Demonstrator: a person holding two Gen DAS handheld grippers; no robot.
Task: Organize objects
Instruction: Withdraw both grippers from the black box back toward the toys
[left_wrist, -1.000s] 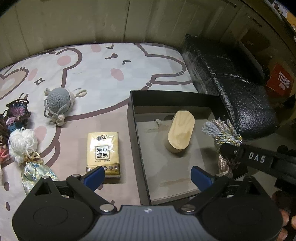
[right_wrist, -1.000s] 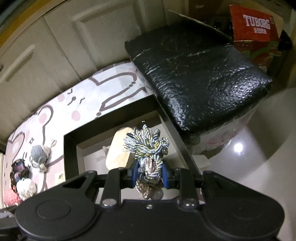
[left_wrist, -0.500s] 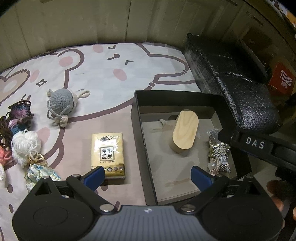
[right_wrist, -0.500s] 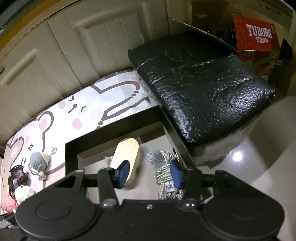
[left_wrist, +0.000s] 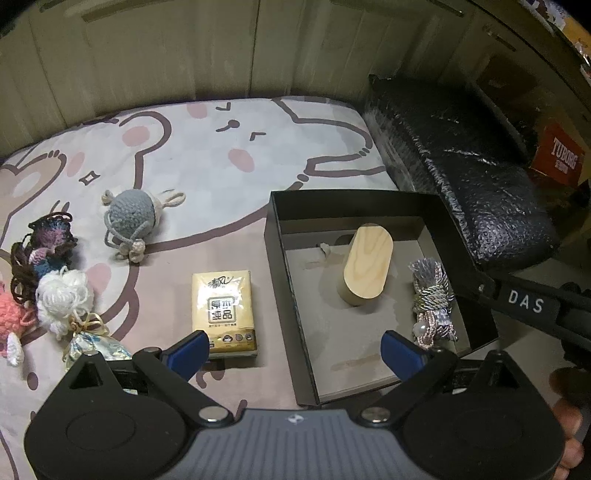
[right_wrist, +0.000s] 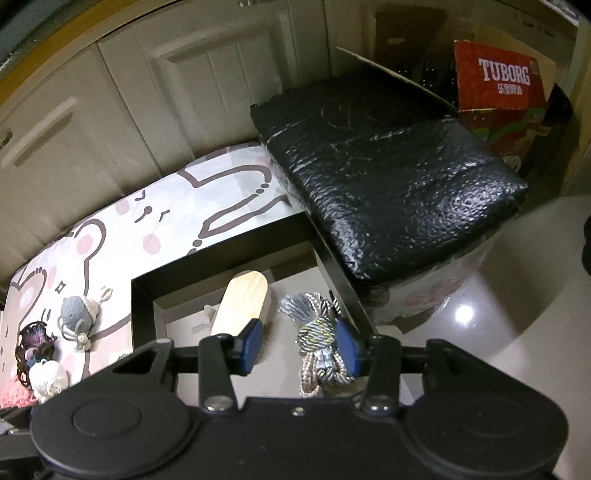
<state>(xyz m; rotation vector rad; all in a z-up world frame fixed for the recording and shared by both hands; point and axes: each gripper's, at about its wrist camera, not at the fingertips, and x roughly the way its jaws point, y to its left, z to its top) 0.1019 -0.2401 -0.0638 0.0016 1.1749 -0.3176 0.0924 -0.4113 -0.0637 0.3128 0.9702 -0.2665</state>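
Now the right gripper hangs over the black box, its blue pads parted and drifting a little closer again; the rope tassel shows between them but lies loose on the box floor by the right wall, unpressed. A wooden block sits mid-box, just beside the tassel without touching it. The left gripper hovers with its pads wide apart and nothing between them, above the mat's near edge, where a tissue pack lies just left of the box.

To finish this step cleanly, I'd say the right tool should lift straight up, so neither pad snags a loose strand or clips the right wall. Free floor remains at the box's near end and along its left wall. Out on the mat, a grey crochet toy and a heap of yarn things crowd the left edge, well apart from the box; the middle stretch lies open for reaching.
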